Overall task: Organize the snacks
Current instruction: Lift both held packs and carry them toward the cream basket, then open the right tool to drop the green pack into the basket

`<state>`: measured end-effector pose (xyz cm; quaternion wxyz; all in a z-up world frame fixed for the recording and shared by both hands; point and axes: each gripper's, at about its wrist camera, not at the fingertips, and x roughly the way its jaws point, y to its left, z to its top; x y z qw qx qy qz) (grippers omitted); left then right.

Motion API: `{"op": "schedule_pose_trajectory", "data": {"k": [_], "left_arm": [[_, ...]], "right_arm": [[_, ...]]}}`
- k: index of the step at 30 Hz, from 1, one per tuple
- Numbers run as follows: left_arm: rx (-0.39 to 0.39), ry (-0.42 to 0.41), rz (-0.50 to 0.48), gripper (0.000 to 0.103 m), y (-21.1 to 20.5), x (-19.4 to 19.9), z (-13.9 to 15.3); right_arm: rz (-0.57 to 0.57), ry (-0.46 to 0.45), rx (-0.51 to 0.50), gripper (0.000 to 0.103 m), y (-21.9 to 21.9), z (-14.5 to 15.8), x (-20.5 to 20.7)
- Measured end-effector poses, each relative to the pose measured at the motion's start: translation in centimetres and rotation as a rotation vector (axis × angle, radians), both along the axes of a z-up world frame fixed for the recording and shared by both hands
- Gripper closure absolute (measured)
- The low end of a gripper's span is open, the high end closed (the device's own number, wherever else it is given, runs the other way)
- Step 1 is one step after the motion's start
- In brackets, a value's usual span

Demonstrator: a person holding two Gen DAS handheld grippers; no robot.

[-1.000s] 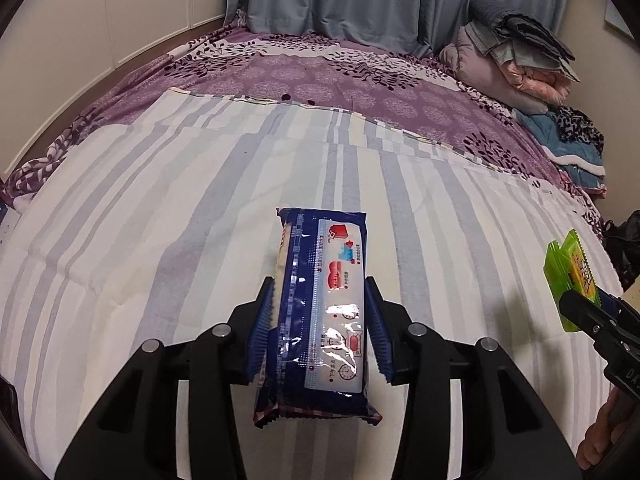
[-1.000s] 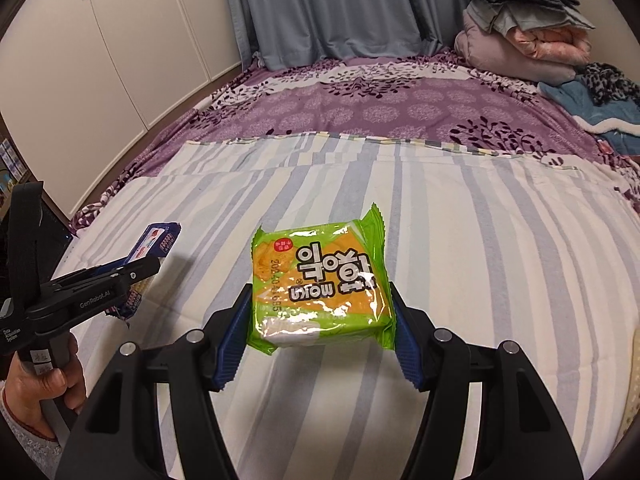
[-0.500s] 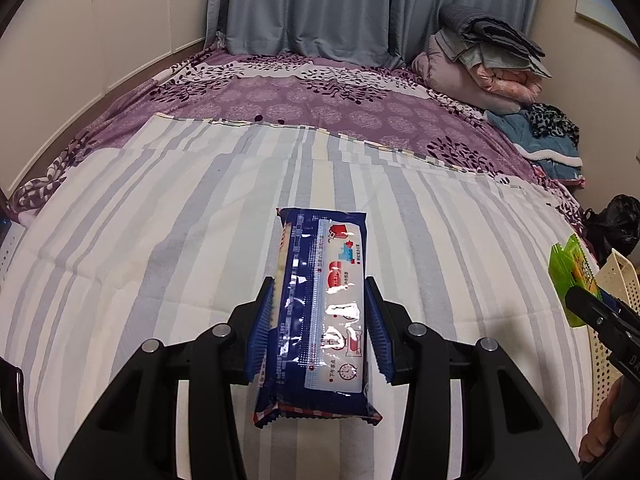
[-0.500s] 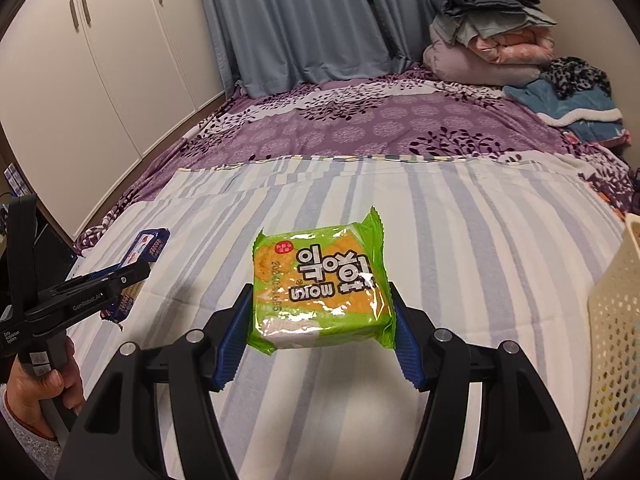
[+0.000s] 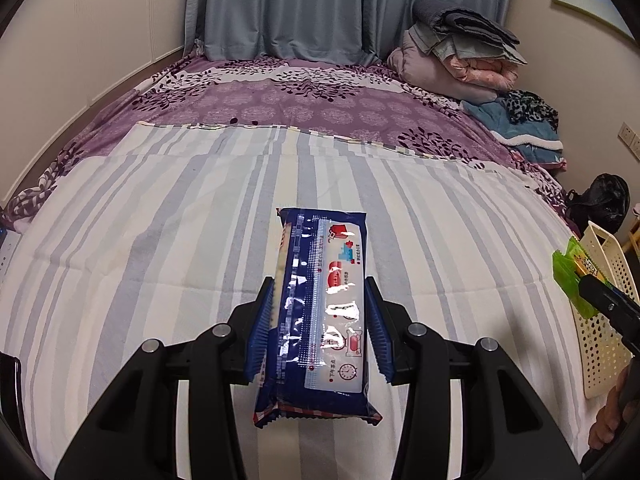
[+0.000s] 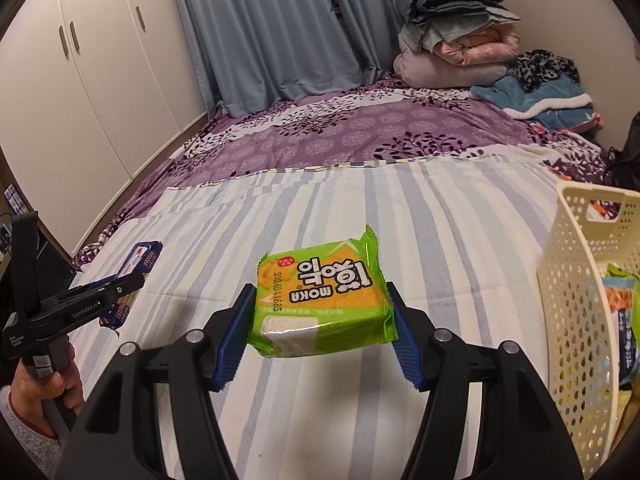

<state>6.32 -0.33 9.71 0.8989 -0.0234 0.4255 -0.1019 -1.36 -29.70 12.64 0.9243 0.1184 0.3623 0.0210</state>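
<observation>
While aloft over the striped bedsheet (image 5: 160, 240): left jaws clamped on blue packet (image 5: 320, 304), right on green packet (image 6: 324, 300).

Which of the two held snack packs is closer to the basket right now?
The green pack in the right gripper. It hangs just beside the cream basket, while the blue pack in the left gripper is farther off.

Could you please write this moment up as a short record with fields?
surface: striped sheet on a bed
left gripper: shut on the blue packet, held above the sheet
right gripper: shut on the green packet, held above the sheet
basket: cream, perforated, to the right, other snack packets inside
background: folded bedding, curtains
</observation>
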Motion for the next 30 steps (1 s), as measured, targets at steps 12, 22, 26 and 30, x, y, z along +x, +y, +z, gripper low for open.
{"op": "schedule_pose_trajectory", "data": {"k": [12, 22, 26, 30], "left_arm": [[-0.026, -0.018, -0.059, 0.058, -2.4, -2.2, 1.3], [-0.035, -0.032, -0.118, 0.058, -5.0, -3.3, 2.3], [-0.035, -0.043, -0.147, 0.058, -6.4, -3.6, 2.9], [-0.032, -0.05, -0.175, 0.058, -7.7, -3.9, 3.3]], "right_arm": [[-0.126, -0.08, -0.024, 0.04, -5.6, 2.7, -4.8], [-0.325, -0.098, -0.065, 0.04, -12.6, 3.3, -10.5], [-0.384, -0.082, -0.075, 0.04, -14.7, 2.7, -12.2], [-0.409, -0.063, -0.079, 0.04, -15.6, 1.9, -13.4]]}}
